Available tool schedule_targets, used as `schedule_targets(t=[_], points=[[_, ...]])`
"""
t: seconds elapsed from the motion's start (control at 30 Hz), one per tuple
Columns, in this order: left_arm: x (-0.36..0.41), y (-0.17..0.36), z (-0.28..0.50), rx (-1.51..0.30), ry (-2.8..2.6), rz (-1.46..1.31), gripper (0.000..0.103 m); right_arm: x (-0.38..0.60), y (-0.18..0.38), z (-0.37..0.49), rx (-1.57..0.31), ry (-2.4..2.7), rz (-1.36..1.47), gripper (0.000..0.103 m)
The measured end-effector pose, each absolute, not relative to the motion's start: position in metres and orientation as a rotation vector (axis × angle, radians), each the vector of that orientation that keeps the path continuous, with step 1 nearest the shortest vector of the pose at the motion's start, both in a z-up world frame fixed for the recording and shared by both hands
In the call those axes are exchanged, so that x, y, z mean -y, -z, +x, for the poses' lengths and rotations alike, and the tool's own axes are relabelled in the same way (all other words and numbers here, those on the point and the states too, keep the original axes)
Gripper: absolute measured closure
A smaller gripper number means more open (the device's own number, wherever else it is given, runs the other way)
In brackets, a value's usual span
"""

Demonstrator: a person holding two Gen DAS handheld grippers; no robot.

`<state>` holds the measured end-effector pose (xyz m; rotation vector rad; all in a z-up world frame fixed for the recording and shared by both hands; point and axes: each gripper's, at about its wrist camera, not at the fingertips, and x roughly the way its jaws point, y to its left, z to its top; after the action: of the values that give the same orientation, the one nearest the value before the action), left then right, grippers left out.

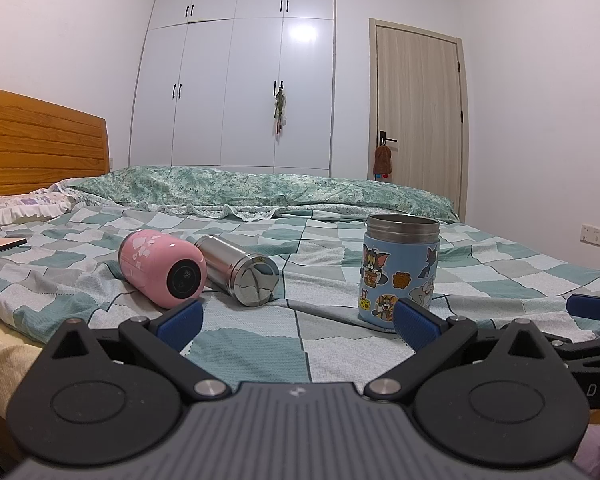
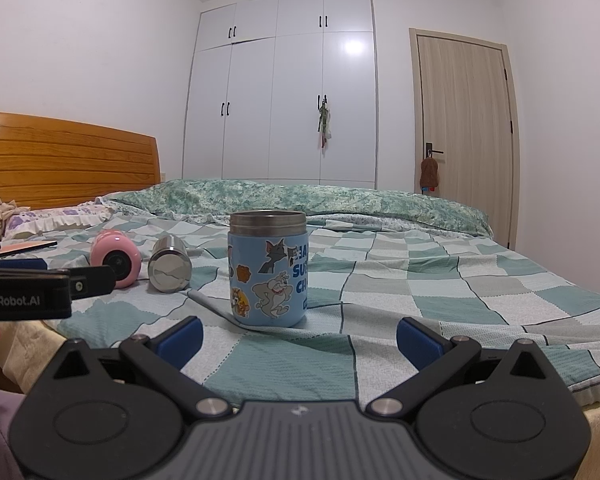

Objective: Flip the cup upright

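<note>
We see three cups on the checked bedspread (image 1: pixel 260 336): a pink cup (image 1: pixel 162 268) and a steel cup (image 1: pixel 238 270) lie on their sides, touching, while the blue cartoon cup (image 2: pixel 268 270) stands upright apart. Our left gripper (image 1: pixel 298 322) and right gripper (image 2: pixel 298 336) both gape wide, holding nothing, nothing blocking them

Bright, even indoor light fills the room. A white glare spot sits on the glossy wardrobe (image 1: pixel 236 76). Shadows on the bed (image 2: pixel 420 280) are soft. Fisheye bends the walls; corners go black.
</note>
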<state>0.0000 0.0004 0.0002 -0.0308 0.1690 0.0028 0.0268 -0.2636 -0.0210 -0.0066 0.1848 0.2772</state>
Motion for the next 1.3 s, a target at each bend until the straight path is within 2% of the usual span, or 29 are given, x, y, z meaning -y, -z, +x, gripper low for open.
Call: schedule_targets(t=[0.3,0.67,0.97,1.3], points=[[-0.029,-0.011,0.000,-0.170,0.022,-0.109,0.000,0.249,0.008,0.034,-0.152,-0.390,-0.042,0.000],[-0.110,-0.028,0.018,-0.147,-0.104,-0.080,0.000,0.151,-0.029,0.081,-0.067,-0.601,-0.173,0.000],[-0.156,-0.033,0.059,-0.180,-0.135,-0.024,0.000,0.077,-0.040,0.166,-0.159,-0.618,-0.247,0.000],[-0.183,-0.035,0.114,-0.212,-0.122,-0.005,0.000,0.040,-0.041,0.277,-0.362,-0.755,-0.233,0.000]])
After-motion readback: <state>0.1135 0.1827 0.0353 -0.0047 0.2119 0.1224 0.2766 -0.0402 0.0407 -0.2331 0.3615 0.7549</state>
